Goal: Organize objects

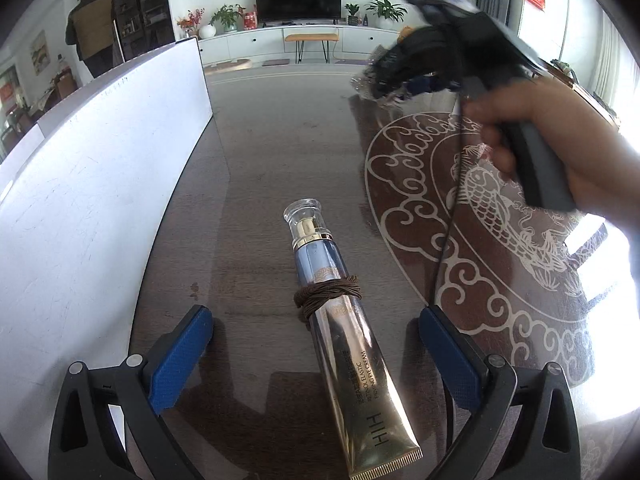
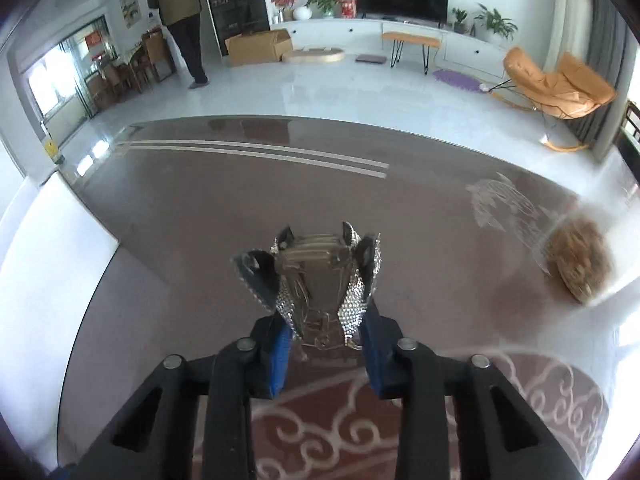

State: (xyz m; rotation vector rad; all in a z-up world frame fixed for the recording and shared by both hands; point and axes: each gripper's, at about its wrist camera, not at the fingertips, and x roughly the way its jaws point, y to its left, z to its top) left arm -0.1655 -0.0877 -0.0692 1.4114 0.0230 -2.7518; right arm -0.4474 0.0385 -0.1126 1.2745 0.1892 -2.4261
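A gold eye-cream tube (image 1: pixel 352 364) with a clear cap lies on the dark table (image 1: pixel 280 140), and a brown hair tie (image 1: pixel 326 294) is wound around its neck. My left gripper (image 1: pixel 316 332) stands open, with a blue pad on either side of the tube and neither touching it. In the right wrist view my right gripper (image 2: pixel 320 292) is shut on a rhinestone hair claw clip (image 2: pixel 316 268) held above the table. From the left wrist view that right gripper (image 1: pixel 400 76) is blurred at the upper right, a hand (image 1: pixel 552 140) on its handle.
A white board (image 1: pixel 100 180) stands along the table's left side. A mat with white swirl patterns (image 1: pixel 500 220) covers the right part. A brown fuzzy object (image 2: pixel 576 260) sits at the right edge. A black cable (image 1: pixel 448 220) hangs from the right gripper. A person (image 2: pixel 180 12) stands far back.
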